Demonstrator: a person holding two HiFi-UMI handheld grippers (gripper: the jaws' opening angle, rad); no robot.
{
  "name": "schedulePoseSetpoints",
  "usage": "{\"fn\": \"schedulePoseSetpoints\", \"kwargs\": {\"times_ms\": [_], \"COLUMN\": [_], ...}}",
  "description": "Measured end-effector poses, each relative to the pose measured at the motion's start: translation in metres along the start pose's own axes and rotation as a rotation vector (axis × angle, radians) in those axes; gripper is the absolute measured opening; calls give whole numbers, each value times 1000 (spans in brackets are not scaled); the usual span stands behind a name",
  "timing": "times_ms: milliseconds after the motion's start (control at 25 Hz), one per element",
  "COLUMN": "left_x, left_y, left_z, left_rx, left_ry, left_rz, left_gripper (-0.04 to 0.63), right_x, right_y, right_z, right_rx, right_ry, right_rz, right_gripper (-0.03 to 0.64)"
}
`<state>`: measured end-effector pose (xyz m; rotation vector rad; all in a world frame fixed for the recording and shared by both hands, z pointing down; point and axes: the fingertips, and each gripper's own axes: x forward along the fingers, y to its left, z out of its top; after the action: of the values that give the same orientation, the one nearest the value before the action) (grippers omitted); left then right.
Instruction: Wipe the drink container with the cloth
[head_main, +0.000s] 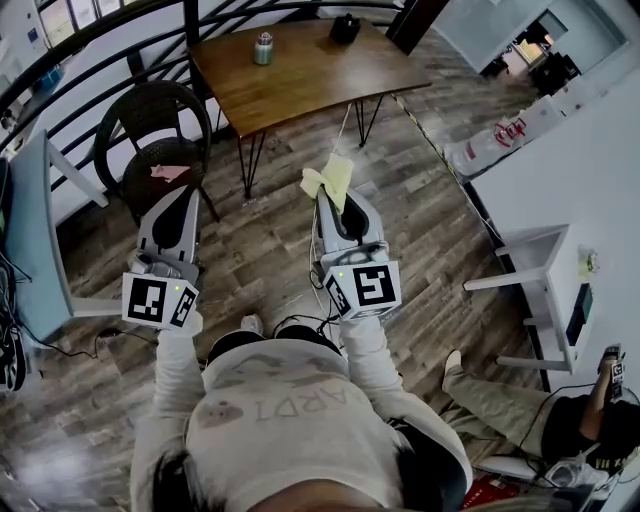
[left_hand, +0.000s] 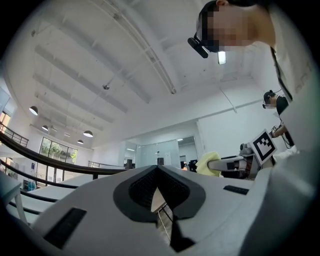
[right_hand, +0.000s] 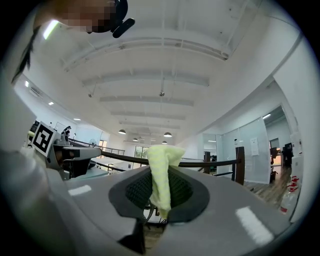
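A yellow cloth (head_main: 330, 179) sticks out of my right gripper (head_main: 333, 195), which is shut on it; in the right gripper view the cloth (right_hand: 162, 176) hangs pinched between the dark pads. My left gripper (head_main: 183, 196) is shut with nothing in it, its pads (left_hand: 145, 189) meeting at the tip (left_hand: 156, 170). The drink container (head_main: 263, 48), a small green-grey can, stands on the far wooden table (head_main: 320, 75), well ahead of both grippers. Both grippers are held up in front of the person, tilted upward toward the ceiling.
A black wicker chair (head_main: 155, 140) stands left of the table with a pink scrap on its seat. A dark object (head_main: 345, 28) sits at the table's far edge. A railing (head_main: 110, 70) runs behind. A white table (head_main: 590, 180) is at right, a seated person's leg (head_main: 500, 400) lower right.
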<state>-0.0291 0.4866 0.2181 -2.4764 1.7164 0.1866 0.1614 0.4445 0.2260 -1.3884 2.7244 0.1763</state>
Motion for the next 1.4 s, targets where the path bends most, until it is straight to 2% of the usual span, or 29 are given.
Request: {"fn": "schedulePoseSetpoints", "kwargs": {"times_ms": [360, 680, 1040, 1400], "left_x": [-3, 27, 99, 190], "left_y": [37, 53, 90, 125], "left_z": [-1, -18, -38, -49], "left_rx": [-28, -54, -59, -46], "left_ry": [-20, -9, -3, -4], "left_rz": [-16, -41, -15, 18], "left_gripper": [1, 0, 0, 1], "right_x": [19, 42, 118, 212], "right_y": [23, 8, -38, -91], "right_z": [0, -12, -35, -41], "right_rx": [-17, -13, 11, 0], "right_ry": [-8, 11, 16, 10], "right_rz": [-25, -57, -36, 31], "right_gripper": [61, 61, 61, 61]}}
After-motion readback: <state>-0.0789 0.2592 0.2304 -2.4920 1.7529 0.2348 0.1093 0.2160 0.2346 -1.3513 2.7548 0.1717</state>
